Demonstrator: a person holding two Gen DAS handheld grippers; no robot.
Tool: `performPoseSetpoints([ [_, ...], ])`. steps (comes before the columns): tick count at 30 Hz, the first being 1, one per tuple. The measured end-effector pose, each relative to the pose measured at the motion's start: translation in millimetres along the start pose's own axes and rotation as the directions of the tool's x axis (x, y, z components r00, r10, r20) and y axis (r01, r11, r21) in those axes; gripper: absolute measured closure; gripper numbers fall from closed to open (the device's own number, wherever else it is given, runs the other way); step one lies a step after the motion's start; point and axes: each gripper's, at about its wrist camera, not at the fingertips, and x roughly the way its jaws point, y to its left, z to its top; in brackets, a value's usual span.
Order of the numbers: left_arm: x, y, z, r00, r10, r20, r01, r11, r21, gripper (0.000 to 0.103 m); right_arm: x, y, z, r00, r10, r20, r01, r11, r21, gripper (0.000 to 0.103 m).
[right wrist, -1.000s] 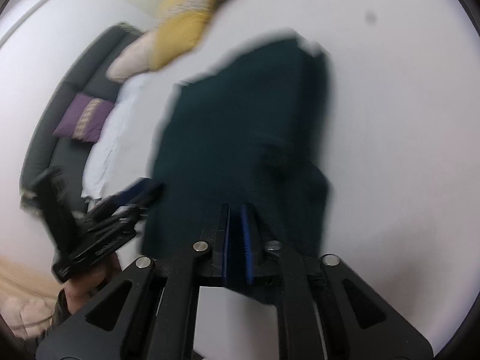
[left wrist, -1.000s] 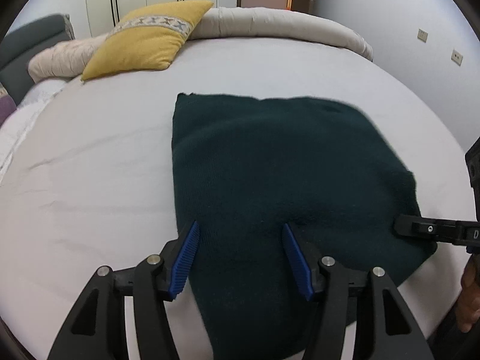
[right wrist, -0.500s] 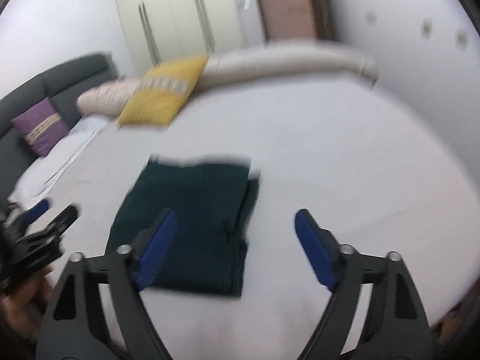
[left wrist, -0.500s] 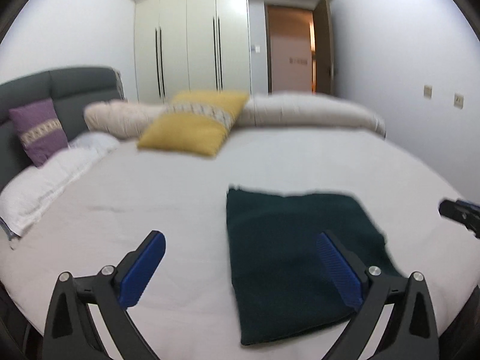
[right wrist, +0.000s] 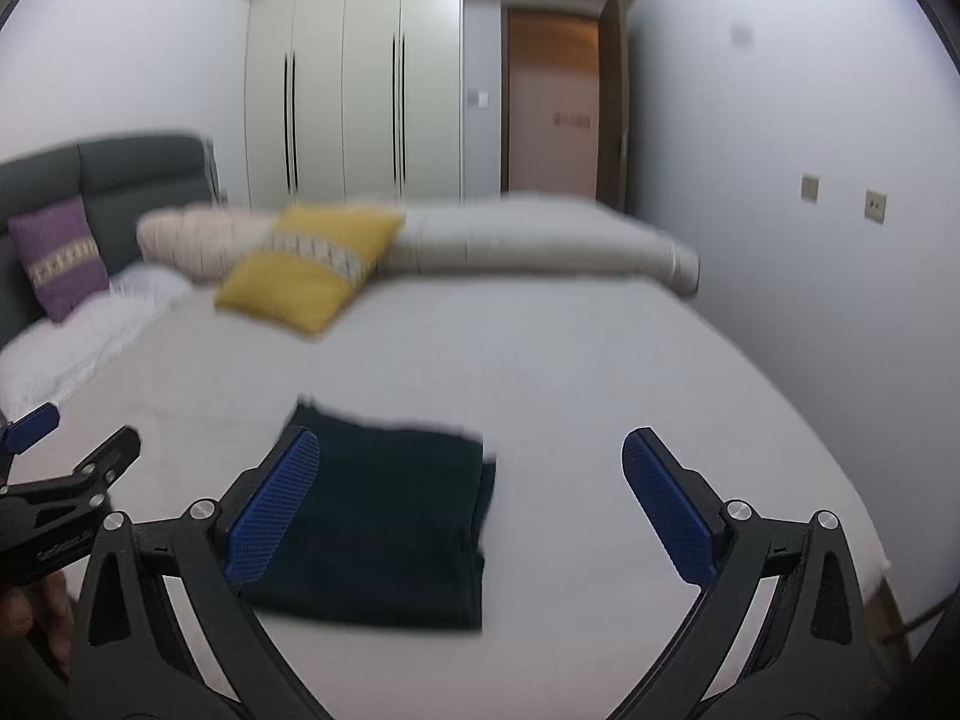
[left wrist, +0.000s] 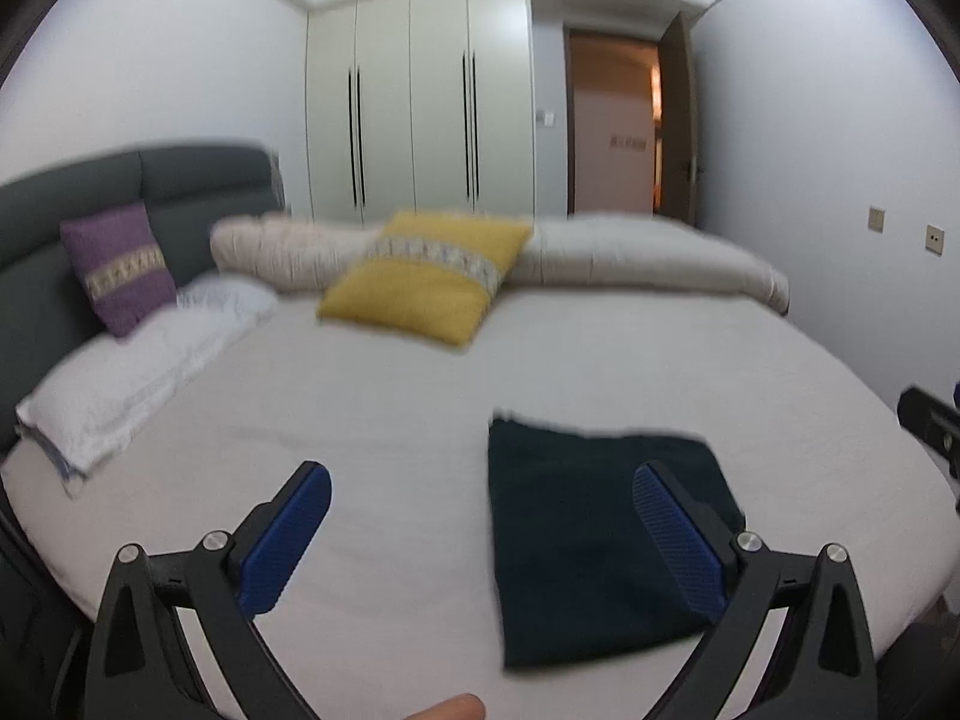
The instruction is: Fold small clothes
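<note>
Both grippers stand with fingers wide apart and nothing between them; the right gripper (right wrist: 468, 504) has just been opening, and the left gripper (left wrist: 480, 546) likewise. The dark green garment (right wrist: 384, 522) lies folded flat on the bed (right wrist: 600, 372), apparently released as finished. Bare sheet surrounds its edges; the pillows sit well apart.

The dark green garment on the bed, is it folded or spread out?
Folded: the dark green garment lies as a compact rectangle on the bed, with stacked layers showing along its right edge.
</note>
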Motion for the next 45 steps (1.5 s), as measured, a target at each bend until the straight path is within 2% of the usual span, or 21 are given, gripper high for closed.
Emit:
performPoseSetpoints([
  [1, 5.8, 0.4, -2.9, 0.999, -0.011, -0.032, 0.011, 1.000, -0.009, 0.000, -2.2, 2.6, -1.0, 1.000, 0.003, -0.023, -0.003, 1.000, 0.003, 0.000],
  [6, 12.6, -9.6, -17.4, 0.996, -0.003, -0.091, 0.004, 1.000, 0.005, 0.000, 5.9, 16.6, -14.8, 0.999, -0.020, -0.051, 0.019, 1.000, -0.023, 0.000],
  [13, 20.3, -20.3, -32.3, 0.992, -0.012, -0.128, 0.015, 1.000, 0.024, 0.000, 54.0, 22.8, -45.4, 0.989, -0.031, -0.145, 0.024, 0.998, -0.050, 0.000],
  [17, 24.6, -18.5, -36.6, 0.990, 0.001, -0.139, 0.003, 1.000, 0.024, 0.000, 67.1, 25.2, -56.6, 0.984, -0.032, -0.174, 0.023, 0.998, -0.057, 0.000],
  [23, 27.4, -14.3, -40.4, 0.989, 0.019, -0.145, -0.018, 1.000, 0.011, 0.000, 79.4, 23.4, -64.3, 0.981, -0.036, -0.189, 0.025, 0.998, -0.060, 0.000],
  [45, 33.6, -11.7, -47.3, 0.985, 0.021, -0.174, -0.020, 1.000, 0.008, 0.000, 82.8, 33.6, -65.9, 0.980, -0.020, -0.200, 0.004, 0.997, -0.079, 0.000],
])
